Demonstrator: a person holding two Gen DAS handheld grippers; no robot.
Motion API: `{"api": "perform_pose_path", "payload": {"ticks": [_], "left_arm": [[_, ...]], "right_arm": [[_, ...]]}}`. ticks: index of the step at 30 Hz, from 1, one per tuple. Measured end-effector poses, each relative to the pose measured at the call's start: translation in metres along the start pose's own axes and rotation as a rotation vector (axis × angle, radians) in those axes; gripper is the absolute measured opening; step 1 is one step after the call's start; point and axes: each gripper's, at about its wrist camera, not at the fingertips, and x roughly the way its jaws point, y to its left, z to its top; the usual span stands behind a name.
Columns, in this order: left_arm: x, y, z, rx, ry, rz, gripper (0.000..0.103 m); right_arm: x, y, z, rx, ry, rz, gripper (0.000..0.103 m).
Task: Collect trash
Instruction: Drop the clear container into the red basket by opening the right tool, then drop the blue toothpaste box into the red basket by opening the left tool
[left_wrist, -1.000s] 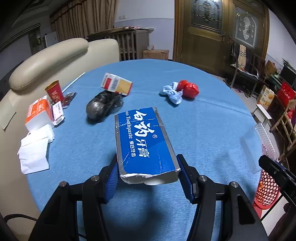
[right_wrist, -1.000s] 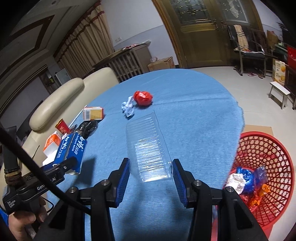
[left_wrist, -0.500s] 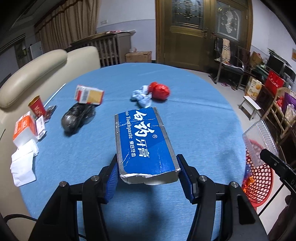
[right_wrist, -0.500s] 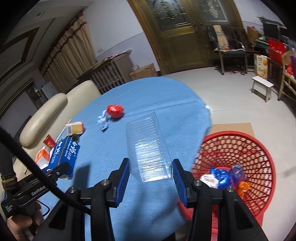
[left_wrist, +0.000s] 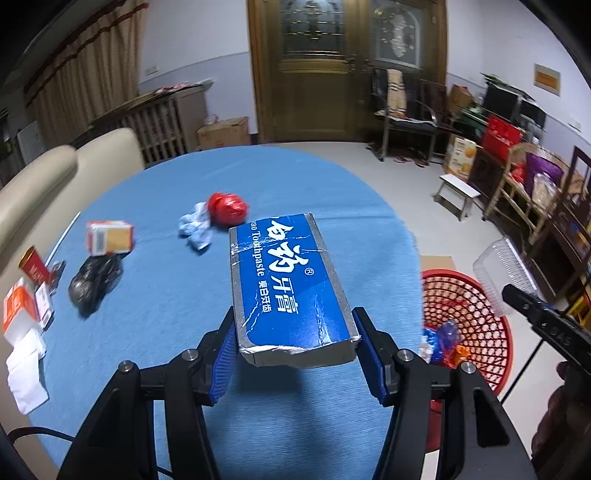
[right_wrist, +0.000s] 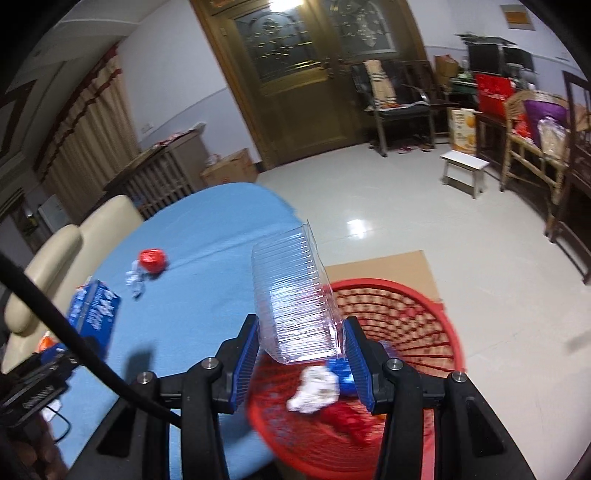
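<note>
Over red basket (right_wrist: 424, 295) now: right gripper (right_wrist: 302, 354) clamping clear tray (right_wrist: 295, 295); left gripper (left_wrist: 295, 350) clamping toothpaste box (left_wrist: 284, 284).

A: Where does the basket (right_wrist: 424, 306) sit?
B: On the floor (right_wrist: 461, 236), just beside the surface (left_wrist: 177, 295), right of it.
A: And on the surface?
B: A box (left_wrist: 109, 236) behind a bag (left_wrist: 94, 280); further right, a crumpled wrapper (left_wrist: 194, 229) apparently touching a ball (left_wrist: 226, 208).

basket (right_wrist: 448, 325) mouth open, trash (right_wrist: 314, 384) inside
</note>
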Motion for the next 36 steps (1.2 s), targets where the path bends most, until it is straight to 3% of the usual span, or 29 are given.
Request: {"api": "perform_pose_path", "payload": {"ticks": [12, 15, 17, 29, 36], "left_arm": [[0.004, -0.041, 0.007, 0.079, 0.001, -0.051, 0.060], [0.006, -0.049, 0.008, 0.090, 0.006, -0.060, 0.060], [0.009, -0.054, 0.008, 0.098, 0.011, -0.066, 0.060], [0.030, -0.119, 0.011, 0.188, 0.061, -0.182, 0.060], [0.046, -0.144, 0.008, 0.211, 0.118, -0.237, 0.061]], "right_arm": [[0.021, -0.047, -0.016, 0.063, 0.094, -0.082, 0.053], [0.033, -0.051, -0.024, 0.069, 0.154, -0.098, 0.074], [0.032, -0.056, -0.027, 0.082, 0.157, -0.098, 0.075], [-0.021, -0.094, -0.002, 0.226, -0.021, -0.119, 0.077], [-0.039, -0.105, 0.012, 0.263, -0.075, -0.112, 0.078]]}}
